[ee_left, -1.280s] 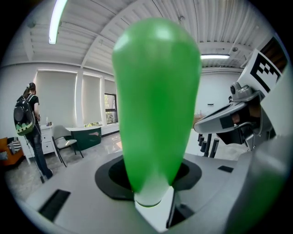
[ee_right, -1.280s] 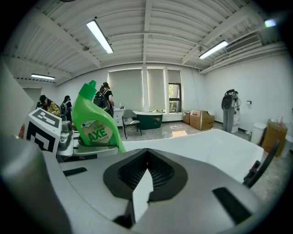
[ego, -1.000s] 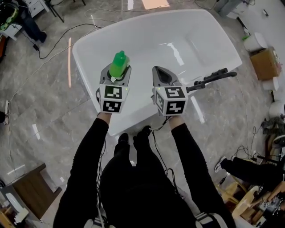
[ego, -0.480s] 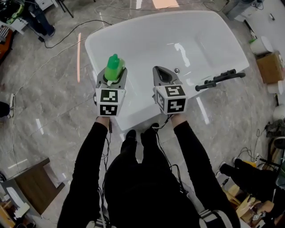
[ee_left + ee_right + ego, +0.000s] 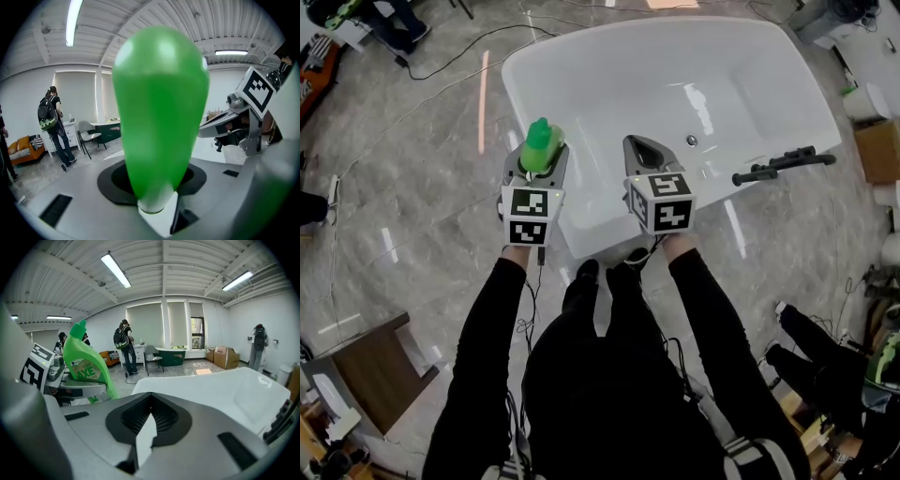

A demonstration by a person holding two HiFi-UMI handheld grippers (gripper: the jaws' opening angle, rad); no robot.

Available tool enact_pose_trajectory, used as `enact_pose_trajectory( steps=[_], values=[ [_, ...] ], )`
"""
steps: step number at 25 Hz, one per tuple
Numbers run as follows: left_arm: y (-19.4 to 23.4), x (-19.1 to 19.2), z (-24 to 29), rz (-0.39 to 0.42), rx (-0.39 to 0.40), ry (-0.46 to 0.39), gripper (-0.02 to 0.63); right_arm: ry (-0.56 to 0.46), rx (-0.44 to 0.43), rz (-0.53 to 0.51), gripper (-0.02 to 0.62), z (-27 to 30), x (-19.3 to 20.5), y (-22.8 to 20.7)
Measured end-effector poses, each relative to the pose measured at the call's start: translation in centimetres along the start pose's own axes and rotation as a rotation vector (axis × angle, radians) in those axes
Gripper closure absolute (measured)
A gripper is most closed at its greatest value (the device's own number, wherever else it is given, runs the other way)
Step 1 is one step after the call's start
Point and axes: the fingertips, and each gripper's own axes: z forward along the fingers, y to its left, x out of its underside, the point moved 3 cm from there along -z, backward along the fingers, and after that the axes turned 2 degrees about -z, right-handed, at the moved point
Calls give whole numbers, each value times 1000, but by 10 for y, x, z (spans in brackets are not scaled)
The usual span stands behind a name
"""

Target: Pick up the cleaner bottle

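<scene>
- My left claw (image 5: 537, 157), with the green plastic cleaner bottle (image 5: 540, 141) in it, has moved from over the white oval bathtub's (image 5: 750, 84) basin to its left rim, partly over the grey marble floor (image 5: 431, 197).
- My right claw (image 5: 643, 150) has drawn back towards the tub's near rim.

A white bathtub (image 5: 675, 84) stands on grey marble floor (image 5: 412, 187). A black bar (image 5: 783, 167) lies across its right corner, with a cardboard box (image 5: 881, 150) just beyond.

At the left of the right gripper view I read "AXE" in white letters on the green cleaner bottle (image 5: 86, 366); the finer print above it is too small to read.
</scene>
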Motion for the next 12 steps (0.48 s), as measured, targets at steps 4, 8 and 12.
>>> enact_pose_trajectory(
  steps=[4,8,12],
  values=[
    [5,11,-8,-4,0,19,413,16,-24,3,594,6,9,13],
    [7,20,-17,-10,-1,38,413,35,-50,11,594,8,19,26],
    [11,28,-21,-5,7,55,414,43,-57,19,594,12,24,33]
  ],
)
